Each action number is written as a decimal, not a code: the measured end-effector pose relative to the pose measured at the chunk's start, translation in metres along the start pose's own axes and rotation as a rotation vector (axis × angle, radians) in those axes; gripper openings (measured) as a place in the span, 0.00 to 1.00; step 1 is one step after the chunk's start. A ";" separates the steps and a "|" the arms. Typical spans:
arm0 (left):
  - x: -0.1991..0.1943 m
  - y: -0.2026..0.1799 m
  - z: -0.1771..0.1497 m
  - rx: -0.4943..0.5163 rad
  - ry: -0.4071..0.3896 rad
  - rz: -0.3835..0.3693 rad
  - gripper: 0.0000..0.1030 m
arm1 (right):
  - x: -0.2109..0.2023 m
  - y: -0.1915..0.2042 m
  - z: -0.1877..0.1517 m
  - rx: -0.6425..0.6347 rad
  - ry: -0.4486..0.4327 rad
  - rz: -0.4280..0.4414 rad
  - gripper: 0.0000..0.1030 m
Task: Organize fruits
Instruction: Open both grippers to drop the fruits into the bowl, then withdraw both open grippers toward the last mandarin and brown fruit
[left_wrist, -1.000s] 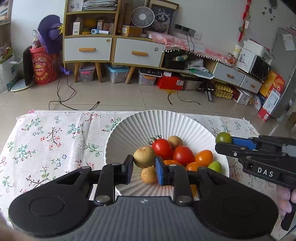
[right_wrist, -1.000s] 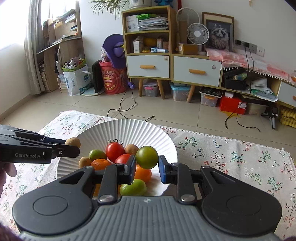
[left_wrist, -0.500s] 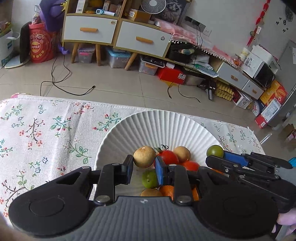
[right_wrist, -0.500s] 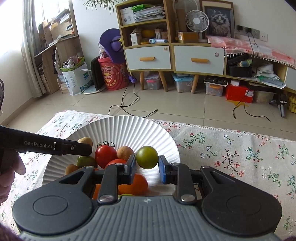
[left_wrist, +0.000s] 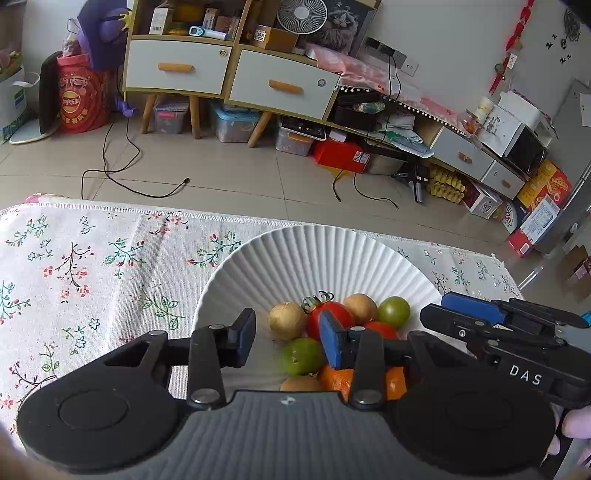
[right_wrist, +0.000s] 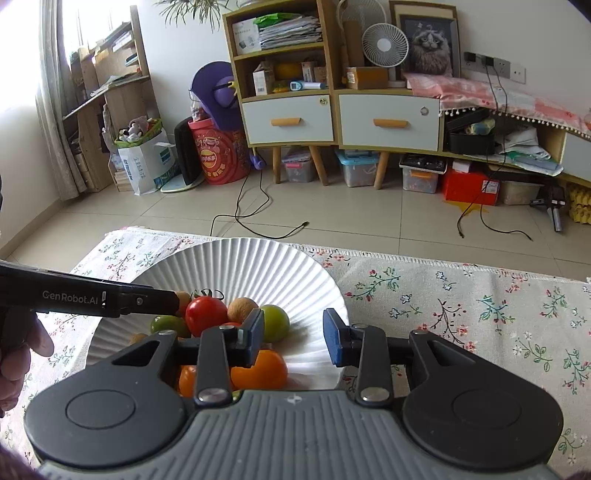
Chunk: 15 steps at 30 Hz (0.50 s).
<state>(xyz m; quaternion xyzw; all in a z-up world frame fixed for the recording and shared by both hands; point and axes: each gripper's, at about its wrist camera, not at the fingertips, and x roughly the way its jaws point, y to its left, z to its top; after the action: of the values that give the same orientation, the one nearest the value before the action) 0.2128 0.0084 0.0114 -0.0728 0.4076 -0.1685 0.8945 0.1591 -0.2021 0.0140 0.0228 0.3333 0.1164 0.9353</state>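
Observation:
A white ribbed plate (left_wrist: 314, 258) (right_wrist: 258, 266) on the floral tablecloth holds several small fruits: a red tomato (left_wrist: 327, 319) (right_wrist: 205, 314), tan longans (left_wrist: 287, 320), green tomatoes (left_wrist: 394, 311) (right_wrist: 275, 324) and orange ones (right_wrist: 260, 369). My left gripper (left_wrist: 287, 338) is open over the plate, a tan longan lying free just ahead of it. My right gripper (right_wrist: 293, 336) is open, a green tomato resting on the plate by its left finger. The right gripper also shows in the left wrist view (left_wrist: 461, 321), and the left in the right wrist view (right_wrist: 162, 301).
The tablecloth (left_wrist: 92, 266) (right_wrist: 461, 310) covers the table on both sides of the plate. Beyond the table's far edge lie tiled floor, cables and a cabinet (right_wrist: 340, 114).
Both grippers have opened. The left let go of the tan longan and the right let go of the green tomato; both fruits now lie on the plate.

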 end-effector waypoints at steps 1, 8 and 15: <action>-0.002 -0.001 0.000 0.008 -0.003 0.008 0.37 | -0.003 -0.001 0.000 0.005 -0.002 -0.005 0.34; -0.029 -0.007 -0.006 0.052 -0.031 0.047 0.51 | -0.025 0.000 -0.001 0.011 -0.008 -0.037 0.45; -0.055 -0.007 -0.022 0.065 -0.049 0.086 0.66 | -0.047 0.007 -0.008 -0.008 0.002 -0.061 0.57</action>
<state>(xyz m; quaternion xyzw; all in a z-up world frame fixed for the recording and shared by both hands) 0.1613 0.0219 0.0373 -0.0303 0.3827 -0.1415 0.9125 0.1175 -0.2062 0.0373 0.0086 0.3343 0.0891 0.9382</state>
